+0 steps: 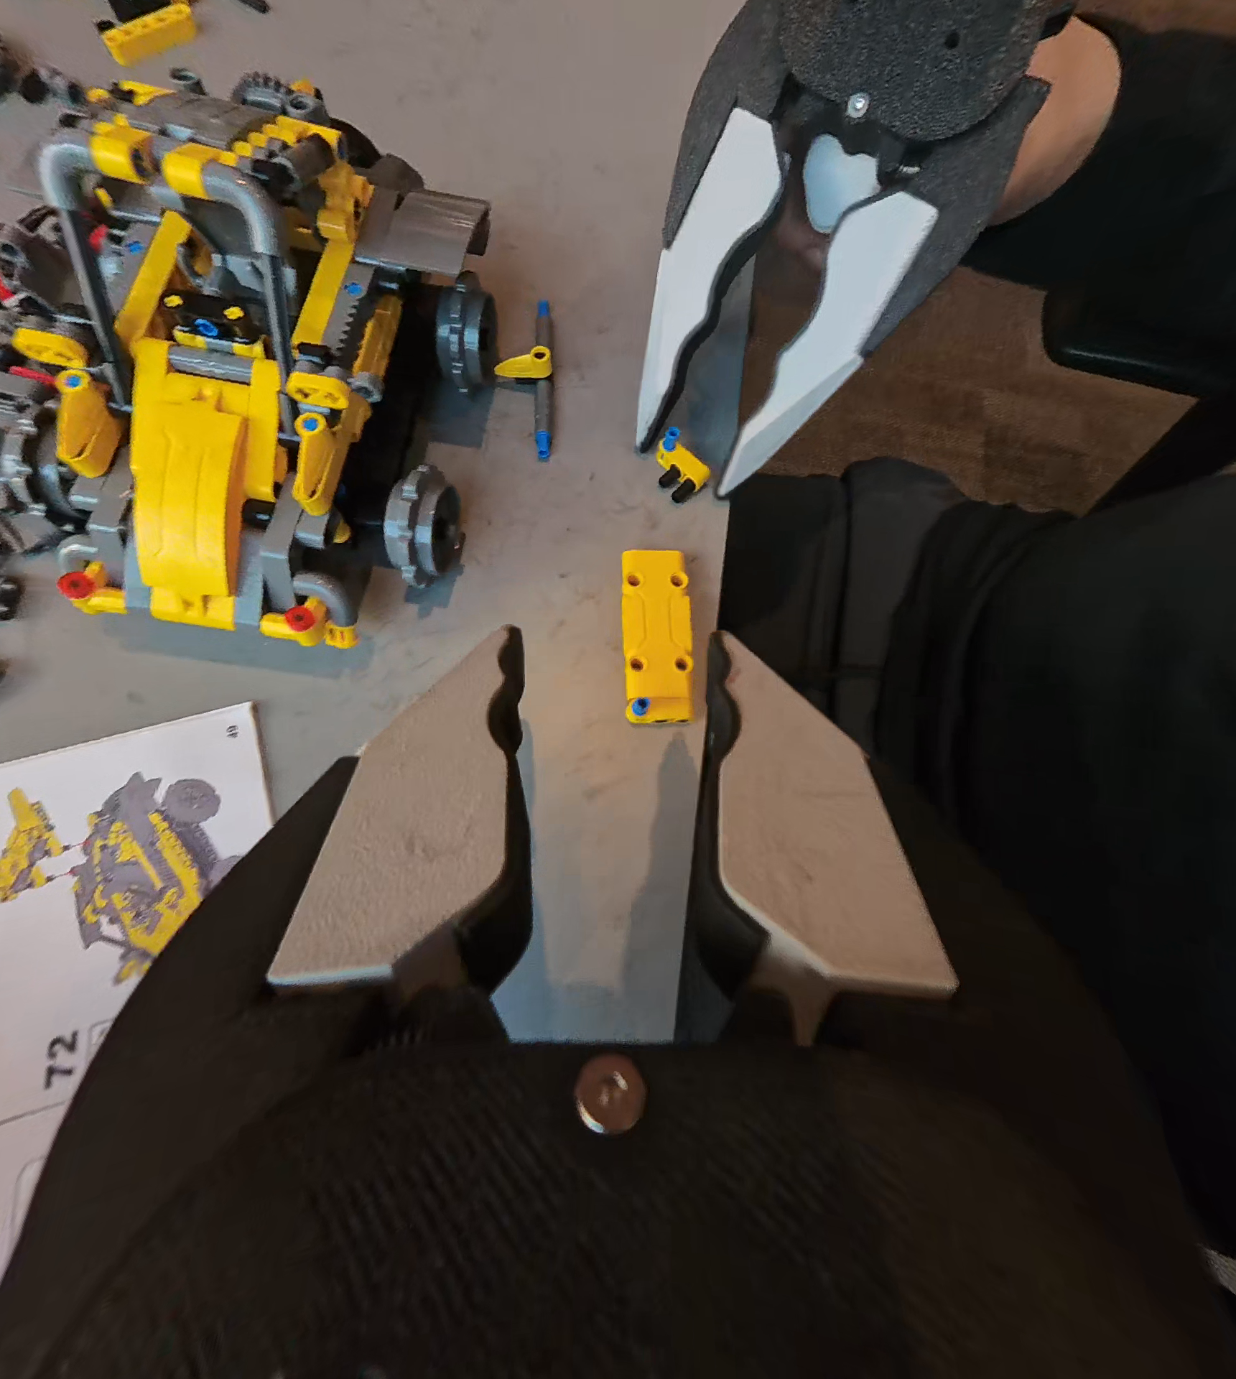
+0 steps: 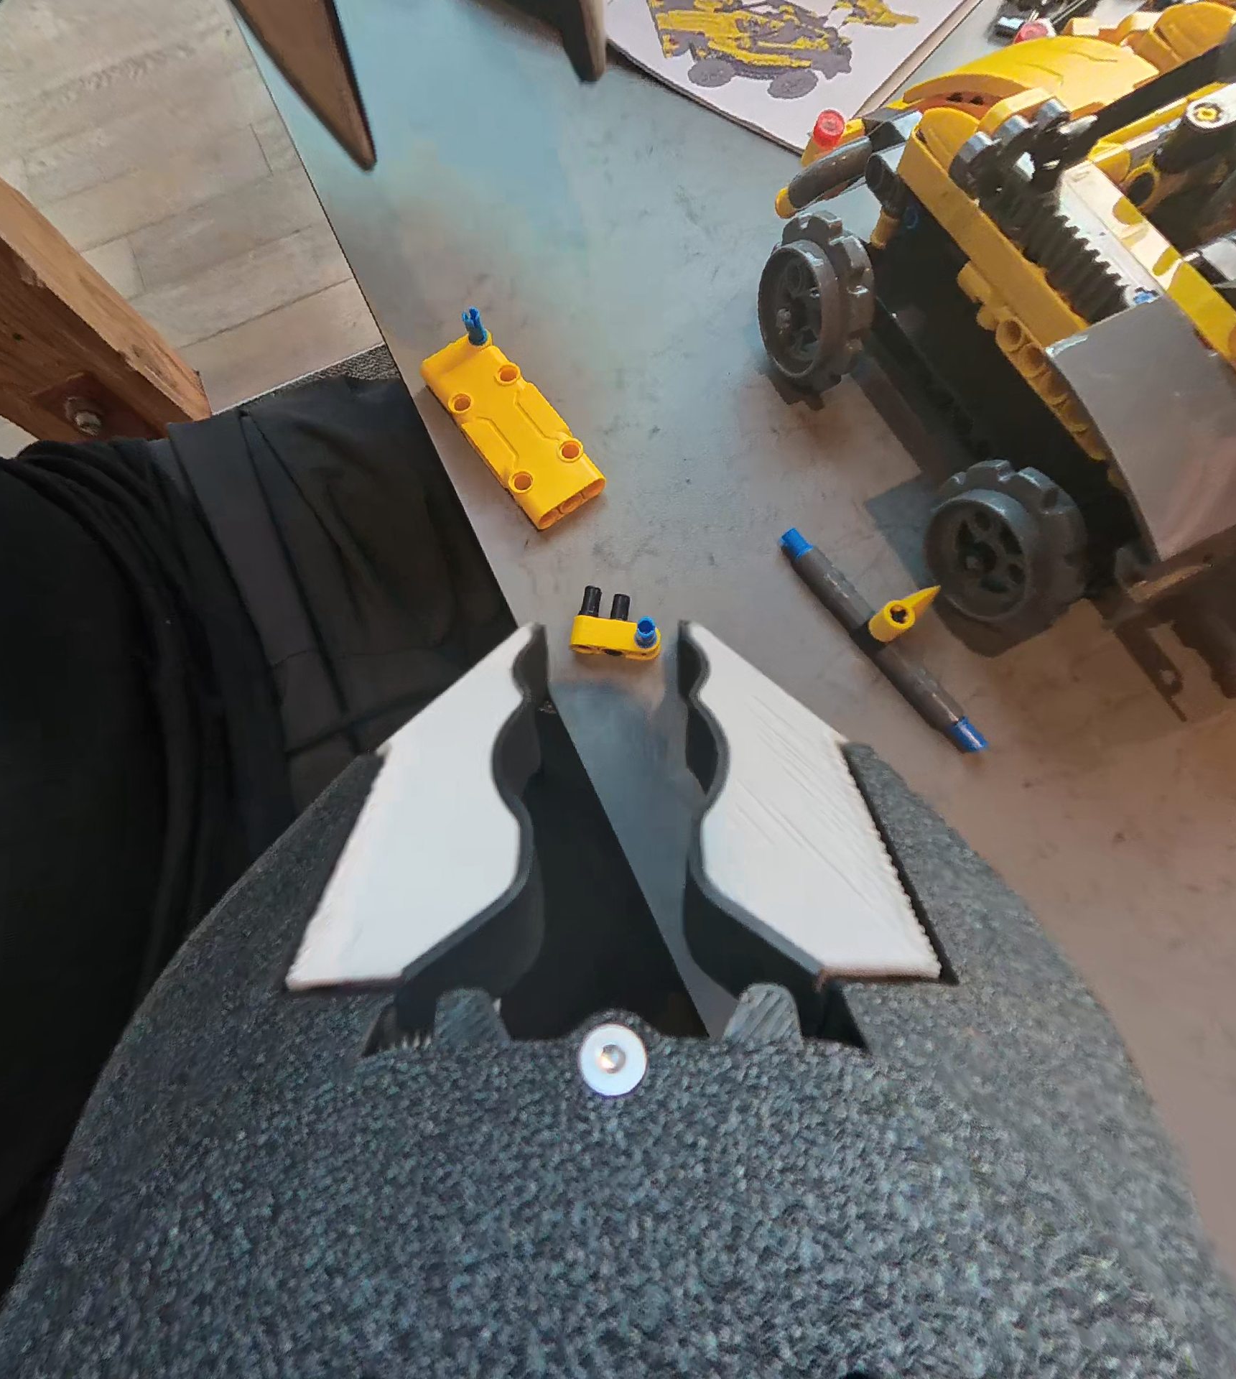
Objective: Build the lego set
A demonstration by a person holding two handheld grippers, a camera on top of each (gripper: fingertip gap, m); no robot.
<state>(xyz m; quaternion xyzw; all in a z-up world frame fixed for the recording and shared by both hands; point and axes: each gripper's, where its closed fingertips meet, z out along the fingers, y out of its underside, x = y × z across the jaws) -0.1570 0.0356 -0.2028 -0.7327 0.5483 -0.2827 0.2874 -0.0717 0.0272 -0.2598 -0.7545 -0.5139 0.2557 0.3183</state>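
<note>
Left wrist view: left gripper (image 1: 613, 649) released, jaws apart, nothing between them, hovering over grey table (image 1: 585, 186) near its edge. Yellow panel (image 1: 656, 634) lies just at 1 o'clock of the tips, beside the right finger's inner side, not gripped; long axis runs 12–6, blue pin at the near end. Table edge is just right of the panel, person's dark clothing beyond, so little room on that side. Right gripper (image 1: 682, 466) at 1 o'clock farther up, also apart, tips down around small yellow connector (image 1: 683, 466). Grey axle (image 1: 542, 380) with blue ends at 12, axis 12–6. Yellow vehicle model (image 1: 227, 388) at 10–11, instruction booklet (image 1: 77, 858) at 8.

Right wrist view: right gripper (image 2: 613, 634) released, empty; small yellow connector (image 2: 615, 633) sits right at the tips at 12, between them, touching unclear; long axis 9–3, black pins pointing away. Yellow panel (image 2: 514, 433) at 11, nearer the edge. Grey axle (image 2: 879, 642) at 2, vehicle model (image 2: 1085, 298) at 1–2. Open table lies between connector and axle; edge close at 9.
</note>
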